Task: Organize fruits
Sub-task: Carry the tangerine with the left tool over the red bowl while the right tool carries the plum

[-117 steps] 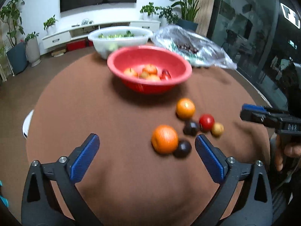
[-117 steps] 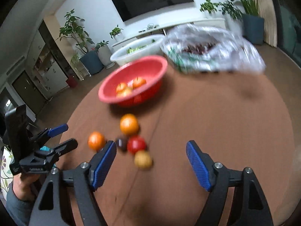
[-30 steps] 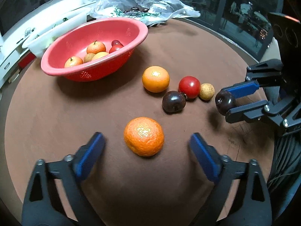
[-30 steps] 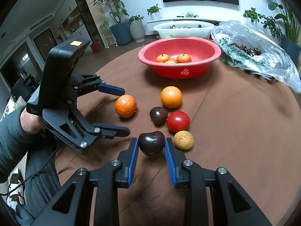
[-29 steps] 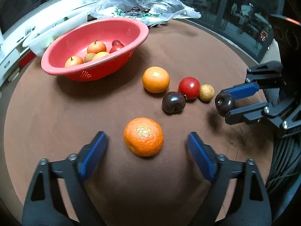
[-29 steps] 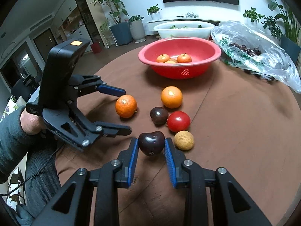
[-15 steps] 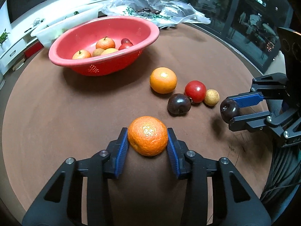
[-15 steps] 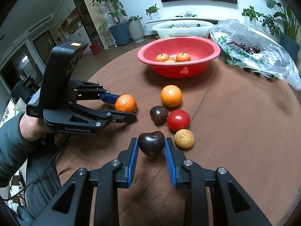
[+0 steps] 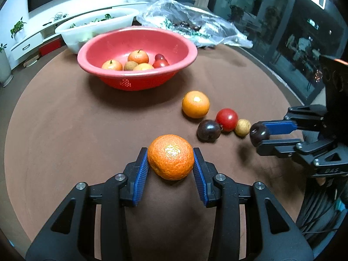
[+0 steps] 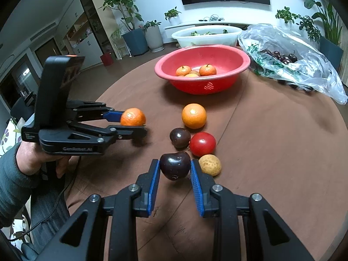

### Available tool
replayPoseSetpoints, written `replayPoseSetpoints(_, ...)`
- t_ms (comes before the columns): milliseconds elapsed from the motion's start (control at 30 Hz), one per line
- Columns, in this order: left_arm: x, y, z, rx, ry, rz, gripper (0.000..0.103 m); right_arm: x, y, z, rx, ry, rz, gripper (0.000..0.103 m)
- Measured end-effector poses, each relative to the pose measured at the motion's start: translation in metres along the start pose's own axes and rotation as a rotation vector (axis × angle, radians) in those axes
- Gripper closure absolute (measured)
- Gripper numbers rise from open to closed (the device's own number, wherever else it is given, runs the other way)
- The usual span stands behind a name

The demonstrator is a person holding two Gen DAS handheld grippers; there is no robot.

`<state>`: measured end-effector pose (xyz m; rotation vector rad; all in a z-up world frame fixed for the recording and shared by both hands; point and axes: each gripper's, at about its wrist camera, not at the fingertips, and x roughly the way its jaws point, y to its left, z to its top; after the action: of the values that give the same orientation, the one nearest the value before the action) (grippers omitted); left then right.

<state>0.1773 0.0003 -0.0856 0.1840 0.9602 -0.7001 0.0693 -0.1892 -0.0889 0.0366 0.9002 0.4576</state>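
Note:
My left gripper (image 9: 170, 163) is shut on a tangerine (image 9: 170, 157), held just above the brown table; from the right wrist view that tangerine (image 10: 133, 117) sits in the left gripper (image 10: 139, 122) at the left. My right gripper (image 10: 175, 169) is shut on a dark plum (image 10: 175, 165), seen from the left wrist as a dark plum (image 9: 258, 133) at the right. On the table lie an orange (image 9: 195, 104), a second dark plum (image 9: 208, 130), a red tomato (image 9: 226, 119) and a small tan fruit (image 9: 242, 127). The red bowl (image 9: 182, 43) holds several fruits.
Behind the red bowl stand a white tub of greens (image 9: 71, 31) and a clear plastic bag of cherries (image 10: 282, 58). A hand in a grey sleeve (image 10: 13, 184) holds the left gripper. The round table's edge (image 9: 280, 82) curves at the right.
My left gripper closed on the tangerine and lifted it slightly toward the bowl. The right gripper has kept still with the plum in it.

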Motion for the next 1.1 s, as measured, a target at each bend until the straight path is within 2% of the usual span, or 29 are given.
replayPoseSetpoints(267, -0.020, 0.005, 0.024, -0.047, -0.070, -0.002, 0.066, -0.011, -0.012, 0.019, 0.015, -0.034, -0.035, 0.072)
replayPoseSetpoints(533, -0.030, 0.026, 0.079, -0.092, -0.138, 0.052, 0.066, -0.030, -0.028, 0.075, 0.005, -0.122, -0.069, 0.072)
replayPoseSetpoints(667, -0.017, 0.035, 0.109, -0.095, -0.132, 0.081, 0.066, -0.020, -0.037, 0.110, 0.003, -0.137, -0.086, 0.072)
replayPoseSetpoints(800, 0.007, 0.040, 0.130, -0.083, -0.106, 0.108, 0.066, 0.006, -0.043, 0.138, -0.014, -0.109, -0.124, 0.072)
replayPoseSetpoints(1100, 0.061, 0.049, 0.144, -0.032, -0.042, 0.138, 0.066, 0.061, -0.048, 0.148, -0.082, -0.012, -0.200, 0.072)
